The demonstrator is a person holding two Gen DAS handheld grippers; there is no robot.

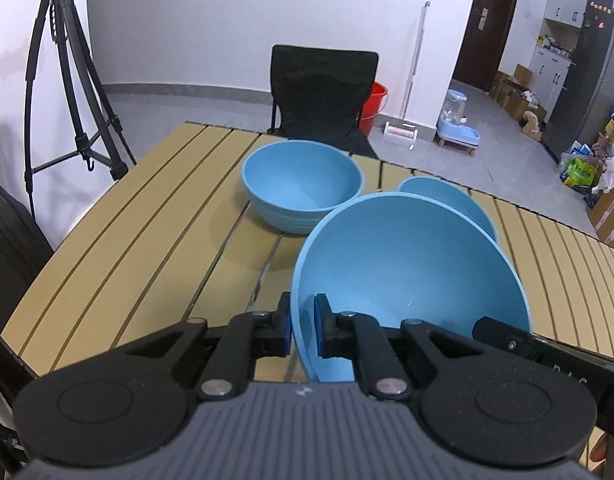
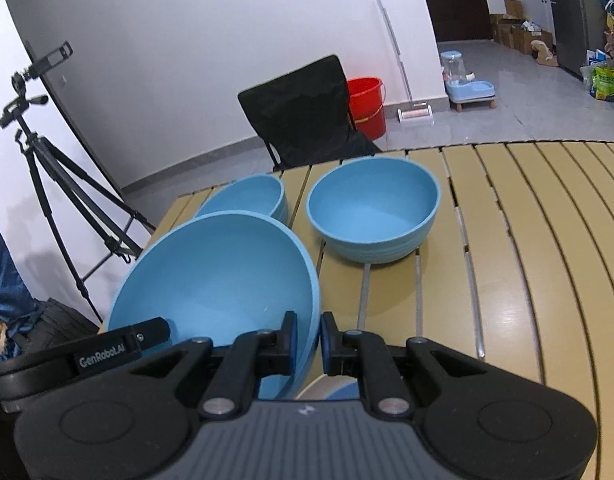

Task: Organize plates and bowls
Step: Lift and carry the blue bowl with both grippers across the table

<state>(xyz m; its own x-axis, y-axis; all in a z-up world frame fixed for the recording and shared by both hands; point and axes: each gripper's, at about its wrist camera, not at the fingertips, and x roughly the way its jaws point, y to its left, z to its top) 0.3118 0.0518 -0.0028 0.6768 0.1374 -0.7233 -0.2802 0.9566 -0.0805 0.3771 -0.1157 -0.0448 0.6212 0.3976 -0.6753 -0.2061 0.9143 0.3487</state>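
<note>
Two grippers share one load: I have the left gripper (image 1: 301, 326) pinched nearly shut on the left rim of a wide, shallow, matte blue plastic bowl (image 1: 411, 276), one pad outside the wall and one inside, and the right gripper (image 2: 309, 342) clamped the same way on the opposite rim. The bowl hangs between the fingers, tilted so its hollow faces forward, and seems clear of the slatted tan tabletop (image 1: 147, 216).

I judge this bowl light and stiff: the thin rim shows no flex under the pads. The smooth wall could slide if the two grips drift apart or twist against each other, so the rim edge, right where I hold it, is the sensible place, with both hands kept level.

It looks clean, uniform sky blue, unmarked, with a soft sheen near the bottom.

Ahead of the left fingers stands a deeper blue ribbed bowl (image 1: 303, 186) on the table; ahead of the right fingers stands a second deep blue bowl (image 2: 373, 216), upright and empty. Just below the right fingers a sliver of another blue piece (image 2: 331, 392) shows; I cannot tell what it is.
</note>
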